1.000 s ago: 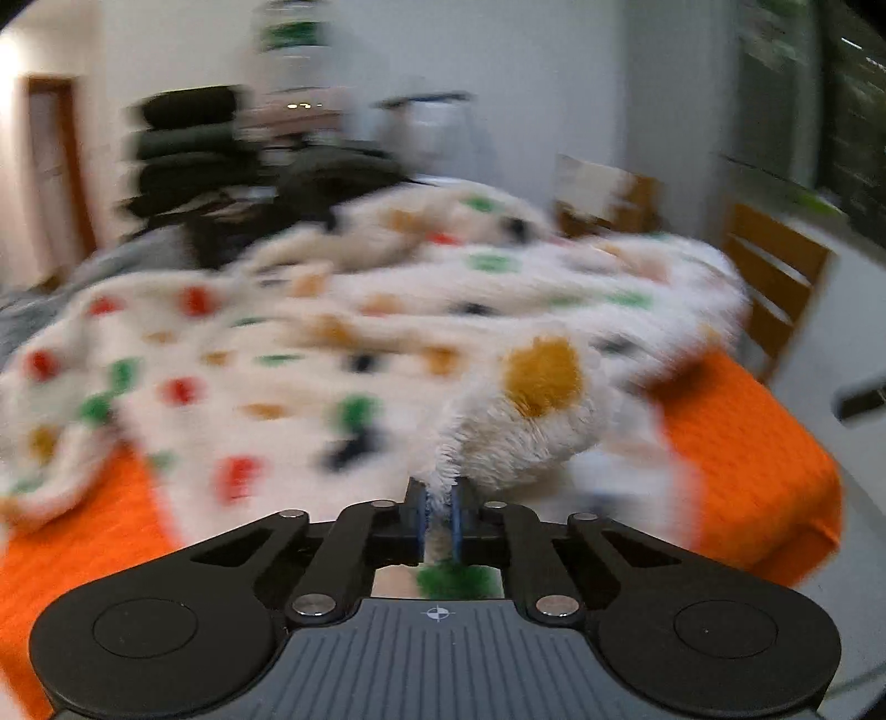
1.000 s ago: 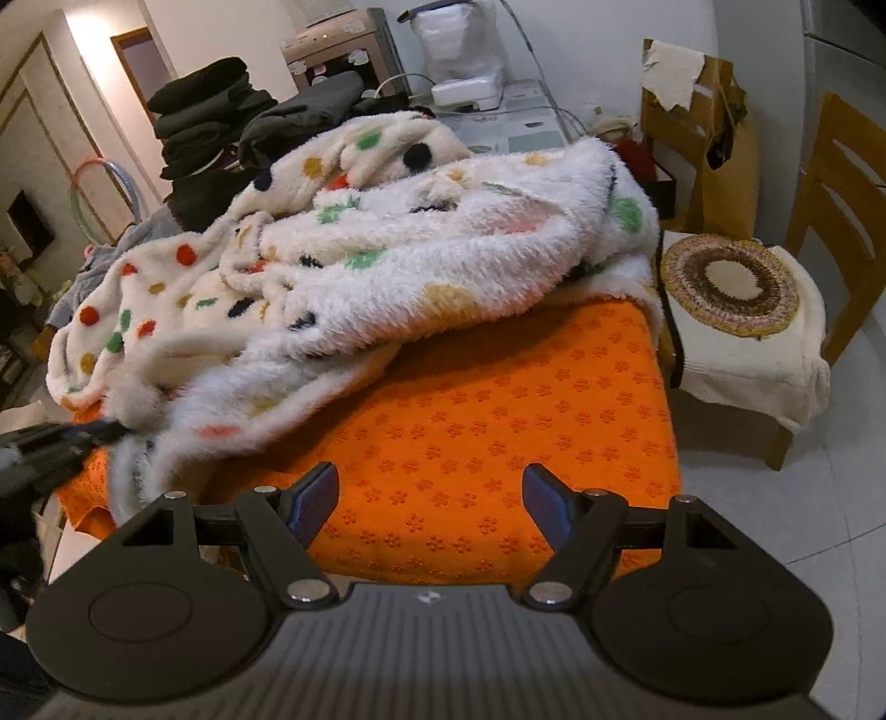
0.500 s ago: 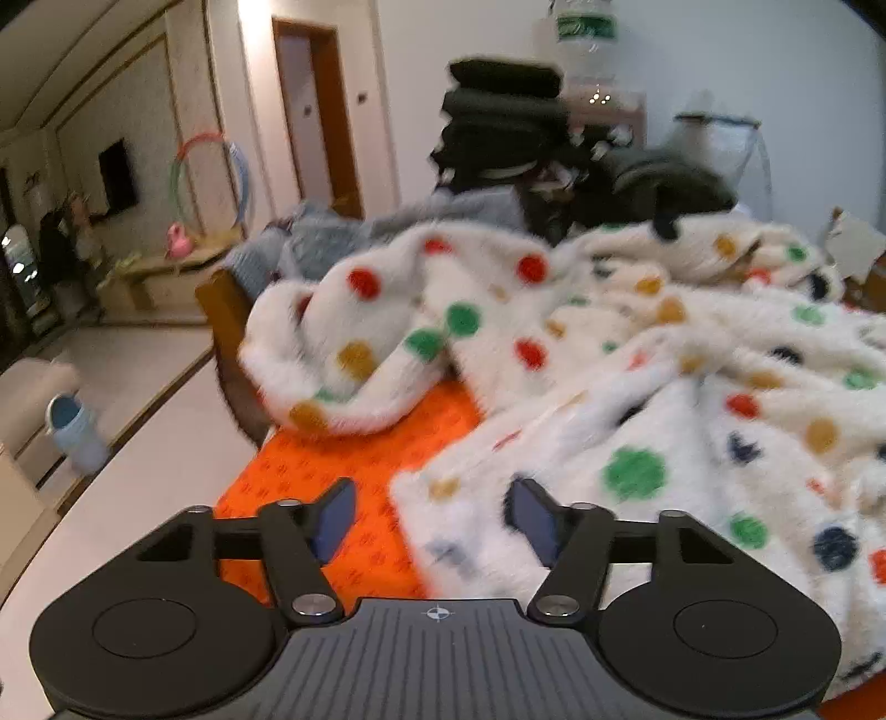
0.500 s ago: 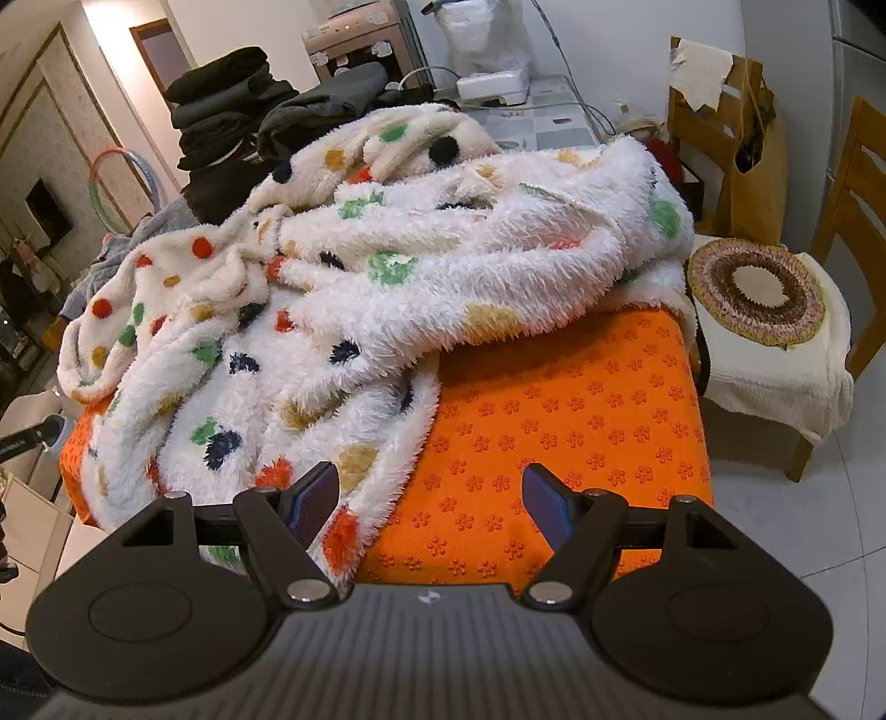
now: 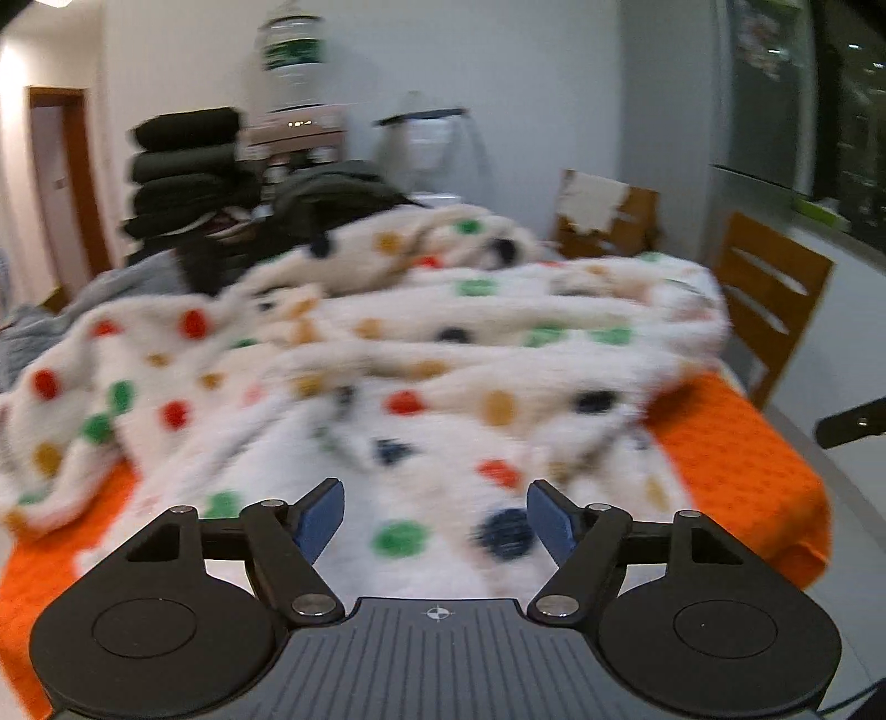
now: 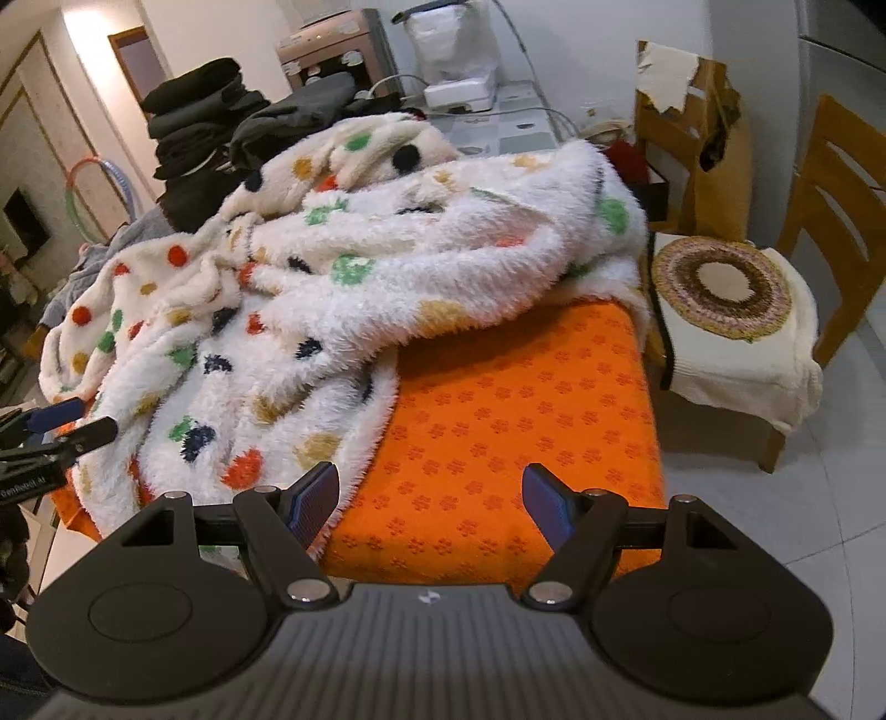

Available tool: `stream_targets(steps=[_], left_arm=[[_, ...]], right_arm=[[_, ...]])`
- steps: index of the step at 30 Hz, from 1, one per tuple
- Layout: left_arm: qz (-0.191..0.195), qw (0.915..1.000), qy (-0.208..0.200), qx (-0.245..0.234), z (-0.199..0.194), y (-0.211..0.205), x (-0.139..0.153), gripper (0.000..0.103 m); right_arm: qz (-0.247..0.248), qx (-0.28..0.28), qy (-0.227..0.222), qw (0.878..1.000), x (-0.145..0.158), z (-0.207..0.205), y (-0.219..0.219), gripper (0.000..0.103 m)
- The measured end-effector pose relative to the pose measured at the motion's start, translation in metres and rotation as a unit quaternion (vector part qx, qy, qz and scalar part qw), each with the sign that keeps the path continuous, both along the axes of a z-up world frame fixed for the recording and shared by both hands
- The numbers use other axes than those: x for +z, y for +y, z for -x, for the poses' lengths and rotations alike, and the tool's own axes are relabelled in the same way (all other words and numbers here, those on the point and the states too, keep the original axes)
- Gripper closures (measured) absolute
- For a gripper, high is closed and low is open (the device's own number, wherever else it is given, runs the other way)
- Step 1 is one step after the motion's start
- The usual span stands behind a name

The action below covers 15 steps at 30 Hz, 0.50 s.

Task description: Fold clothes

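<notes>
- the fluffy white fleece garment with red, green, orange and navy dots (image 6: 343, 288) lies crumpled in a heap on the orange table cover with a small flower pattern (image 6: 498, 410), spread over the far and left part of it; its near edge hangs down over the front of the cover.
- the left gripper (image 5: 434, 518) has just been opening its jaws; they now stand wide apart with nothing pinched between the blue pads (image 5: 318, 518), and the dotted fleece lies just below and ahead of them. the left wrist view is blurred.
- the right gripper (image 6: 431, 501) is also wide open and holds nothing; it hangs over the near edge of the bare orange cover, with the fleece's shaggy edge just beside its left finger.
- in the right wrist view the left gripper shows at the left edge, near the fleece's left side.
- a stack of folded dark clothes (image 6: 199, 122) sits behind the fleece at the far left.
- a wooden chair (image 6: 830, 221) stands to the right of the table, with a round crocheted brown-and-cream cushion (image 6: 725, 285) on its cream-covered seat.
- a pinkish water dispenser (image 6: 326, 52) stands against the back wall.
</notes>
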<state>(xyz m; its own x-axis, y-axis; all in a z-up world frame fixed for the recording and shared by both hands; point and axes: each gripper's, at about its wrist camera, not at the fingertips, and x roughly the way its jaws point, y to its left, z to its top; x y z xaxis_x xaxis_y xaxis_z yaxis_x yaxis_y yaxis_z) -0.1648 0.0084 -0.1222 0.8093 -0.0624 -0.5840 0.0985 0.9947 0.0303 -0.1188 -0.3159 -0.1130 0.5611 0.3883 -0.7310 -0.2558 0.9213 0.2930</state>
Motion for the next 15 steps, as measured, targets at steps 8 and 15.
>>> stream_targets(steps=[8,15], left_arm=[[0.026,0.9956,0.027,-0.086,-0.027,-0.055,-0.024,0.019],[0.02,0.9912,0.068,-0.112,-0.057,-0.1,-0.056,0.019]], right_arm=[[0.006,-0.039,0.0,0.999,0.0,0.017,-0.023,0.024],[0.013,-0.079,0.002,0.997,0.0,0.034,-0.045,0.024]])
